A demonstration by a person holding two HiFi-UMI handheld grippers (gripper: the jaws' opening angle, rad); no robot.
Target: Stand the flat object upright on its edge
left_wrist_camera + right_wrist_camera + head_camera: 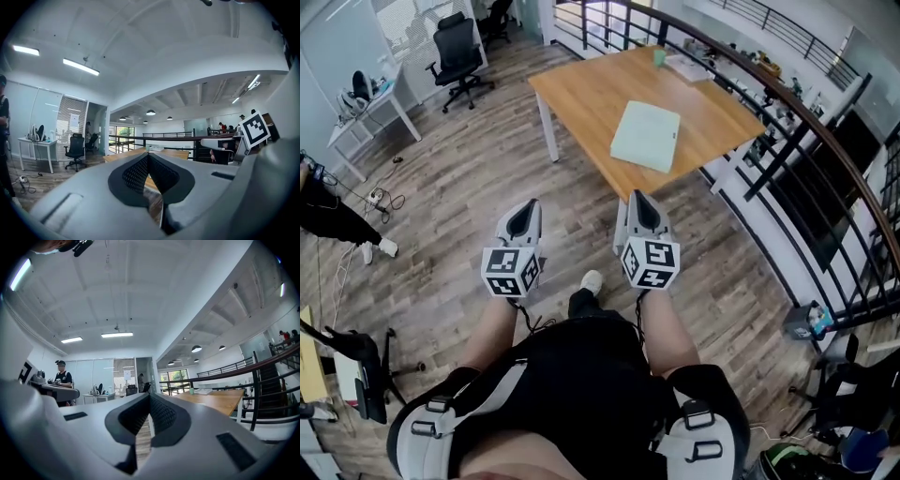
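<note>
A flat pale green book-like object (646, 136) lies on the wooden table (581, 86) ahead of me, near its front edge. My left gripper (523, 212) and right gripper (639, 199) hang side by side above the floor, short of the table, both shut with nothing between the jaws. In the left gripper view the left gripper (148, 155) points toward the wooden table (173, 153). The right gripper (149, 395) also points level, with the table (220, 400) off to its right.
A black railing (787, 131) runs along the table's right side. Small items (684, 64) sit at the table's far end. An office chair (457, 58) and a white desk (370, 108) stand far left. Cables (380, 199) lie on the wooden floor. A person (61, 376) stands at the left.
</note>
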